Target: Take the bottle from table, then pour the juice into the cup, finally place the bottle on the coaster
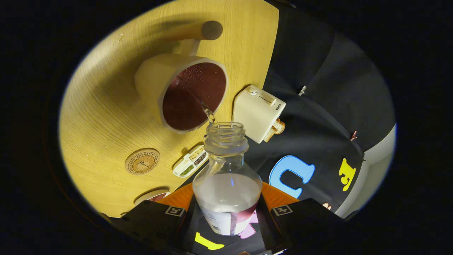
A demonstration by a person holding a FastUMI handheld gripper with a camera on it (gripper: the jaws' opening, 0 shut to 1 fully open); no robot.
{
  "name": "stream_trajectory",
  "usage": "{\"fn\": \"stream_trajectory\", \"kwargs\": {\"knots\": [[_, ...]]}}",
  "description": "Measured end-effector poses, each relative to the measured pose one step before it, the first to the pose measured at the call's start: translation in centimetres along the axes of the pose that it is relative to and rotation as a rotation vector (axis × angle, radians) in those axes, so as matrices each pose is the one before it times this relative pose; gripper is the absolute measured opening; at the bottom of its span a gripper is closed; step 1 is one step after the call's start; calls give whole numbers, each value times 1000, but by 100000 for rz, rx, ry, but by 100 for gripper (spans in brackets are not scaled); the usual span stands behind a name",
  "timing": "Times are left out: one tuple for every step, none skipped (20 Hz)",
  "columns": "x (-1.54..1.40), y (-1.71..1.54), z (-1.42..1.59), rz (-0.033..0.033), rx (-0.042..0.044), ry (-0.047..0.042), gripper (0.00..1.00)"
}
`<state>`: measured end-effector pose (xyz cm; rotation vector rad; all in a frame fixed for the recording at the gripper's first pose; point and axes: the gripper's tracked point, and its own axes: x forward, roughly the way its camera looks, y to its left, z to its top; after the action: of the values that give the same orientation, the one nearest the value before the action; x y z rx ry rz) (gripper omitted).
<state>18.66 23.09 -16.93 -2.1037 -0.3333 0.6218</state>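
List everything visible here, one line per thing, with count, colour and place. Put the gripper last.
bottle: one, clear, uncapped, tilted, held between the fingers, thin stream running from its mouth into the cup
cup: one, cream outside, dark red inside, just beyond the bottle mouth
coaster: one, round, tan, on the table near the cup
divided tray: one, white, holding grains, beside the coaster
toaster: one, cream, bread in it
table: one, light wood
hand-held gripper: one, shut on the bottle

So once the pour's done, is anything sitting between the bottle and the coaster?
Nothing visible. The gripper is shut on the bottle, and only bare table lies between the cup and the coaster.
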Motion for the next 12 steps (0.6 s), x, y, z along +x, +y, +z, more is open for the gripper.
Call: {"fn": "stream_trajectory", "kwargs": {"knots": [[57, -92, 85, -364, -458, 274, 74], [-43, 11, -42, -195, -423, 441, 74], [208, 86, 125, -578, -830, -53, 74], [87, 152, 45, 12, -1587, -158, 74], [193, 25, 190, -41, -1721, -466, 74], [57, 207, 16, -55, -1454, -568, 74], [62, -29, 126, -57, -1216, -644, 74], [-107, 149, 148, 71, -978, -557, 74], [-11, 3, -28, -66, -676, -419, 74], [-21, -25, 58, -456, -617, -374, 74], [29, -111, -12, -610, -768, -116, 74], [70, -200, -110, -707, -859, -224, 74]]}}
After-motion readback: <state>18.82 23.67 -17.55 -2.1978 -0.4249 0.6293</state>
